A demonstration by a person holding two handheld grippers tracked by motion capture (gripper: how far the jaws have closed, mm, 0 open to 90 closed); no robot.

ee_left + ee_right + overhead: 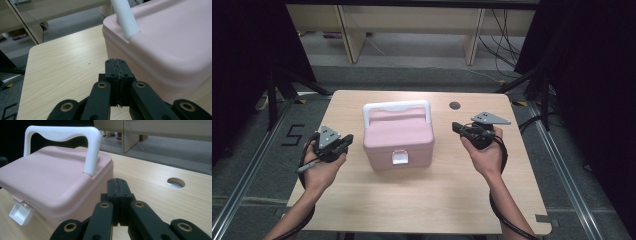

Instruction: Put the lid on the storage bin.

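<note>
A pink lidded box (398, 137) with a white upright handle (397, 107) and a white front latch (400, 157) stands mid-table. My left gripper (348, 140) hovers just left of the box, jaws pressed together with nothing between them; in the left gripper view its tips (117, 65) sit beside the box wall (160, 55) below the handle's foot (126, 20). My right gripper (456, 127) is held to the box's right, jaws together and empty; its tips (117, 185) point at the box's corner (62, 187) near the handle (75, 137).
The wooden table (422, 200) has a round cable hole (454, 105) at the back right. Behind it stand pale shelf legs (349, 35) and loose cables on the floor (504, 45). Dark curtains flank both sides.
</note>
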